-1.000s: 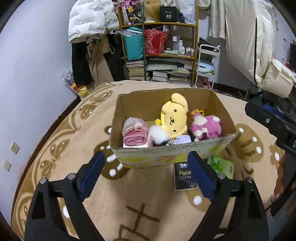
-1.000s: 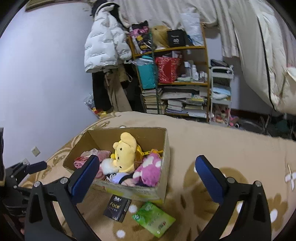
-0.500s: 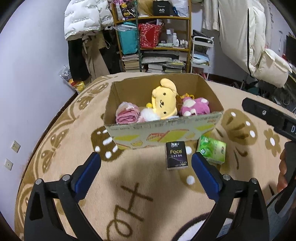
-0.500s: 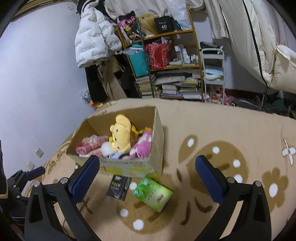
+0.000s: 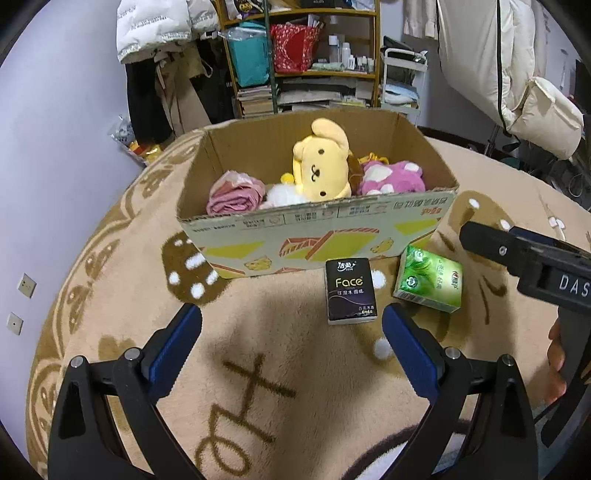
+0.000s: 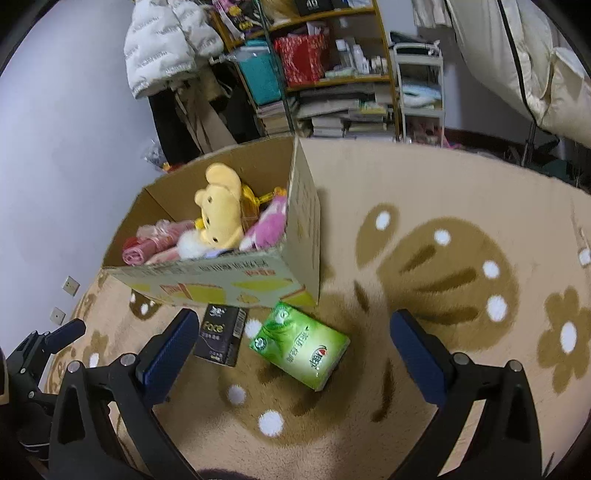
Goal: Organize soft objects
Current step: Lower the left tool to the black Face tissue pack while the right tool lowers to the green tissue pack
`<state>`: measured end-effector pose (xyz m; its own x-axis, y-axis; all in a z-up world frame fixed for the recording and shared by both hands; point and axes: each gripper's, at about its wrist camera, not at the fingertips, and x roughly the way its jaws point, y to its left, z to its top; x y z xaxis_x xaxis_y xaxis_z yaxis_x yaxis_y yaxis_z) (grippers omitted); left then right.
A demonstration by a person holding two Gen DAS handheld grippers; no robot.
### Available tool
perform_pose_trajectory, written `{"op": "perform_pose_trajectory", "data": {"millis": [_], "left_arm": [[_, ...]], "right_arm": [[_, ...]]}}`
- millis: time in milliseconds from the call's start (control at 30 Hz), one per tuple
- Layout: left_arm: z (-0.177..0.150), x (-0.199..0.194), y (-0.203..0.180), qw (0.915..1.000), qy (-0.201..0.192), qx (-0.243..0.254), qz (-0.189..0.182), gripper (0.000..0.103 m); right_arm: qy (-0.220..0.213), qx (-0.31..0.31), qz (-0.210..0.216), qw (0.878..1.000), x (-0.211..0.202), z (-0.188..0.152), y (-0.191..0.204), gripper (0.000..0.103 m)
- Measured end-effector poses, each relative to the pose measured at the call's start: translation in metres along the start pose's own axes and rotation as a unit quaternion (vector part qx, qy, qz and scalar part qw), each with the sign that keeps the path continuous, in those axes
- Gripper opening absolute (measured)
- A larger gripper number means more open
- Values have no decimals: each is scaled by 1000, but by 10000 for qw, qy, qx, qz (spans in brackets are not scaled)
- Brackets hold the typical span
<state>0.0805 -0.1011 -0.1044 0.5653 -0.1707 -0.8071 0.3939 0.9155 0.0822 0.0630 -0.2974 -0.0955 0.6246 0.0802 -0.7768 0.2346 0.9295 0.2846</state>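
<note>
Carpet (image 6: 424,206) holds green tissue pack (image 6: 300,345) between right tongs (image 6: 291,334).

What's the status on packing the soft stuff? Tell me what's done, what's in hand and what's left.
Done: the yellow plush, pink plush and pink bundle already sit in the cardboard box. In hand: nothing; the left gripper and right gripper are both open and empty. Left: the black tissue pack and green tissue pack lie on the rug outside the box.

Cluttered shelf (image 5: 314,55), white puffer jacket (image 5: 155,26), patterned rug (image 5: 277,369).
</note>
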Motion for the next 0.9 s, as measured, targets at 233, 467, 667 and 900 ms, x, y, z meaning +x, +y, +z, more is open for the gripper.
{"op": "perform_pose_trajectory", "data": {"millis": [233,467,667,900], "left_arm": [[-2,28,-8,9996,239,115,-105,97],[-2,53,-14,9989,414,130,-196,97],[-1,70,-16,9983,493,144,-266,97],[-1,91,-19,9975,607,156,-333,97]], "right_arm": [[284,203,-51,9994,25,-2,-6,103],[492,485,-21,9976,46,-3,-17,103],[661,492,3,9966,62,-2,-18,103],[884,497,-6,9948,75,-3,-20,103]]}}
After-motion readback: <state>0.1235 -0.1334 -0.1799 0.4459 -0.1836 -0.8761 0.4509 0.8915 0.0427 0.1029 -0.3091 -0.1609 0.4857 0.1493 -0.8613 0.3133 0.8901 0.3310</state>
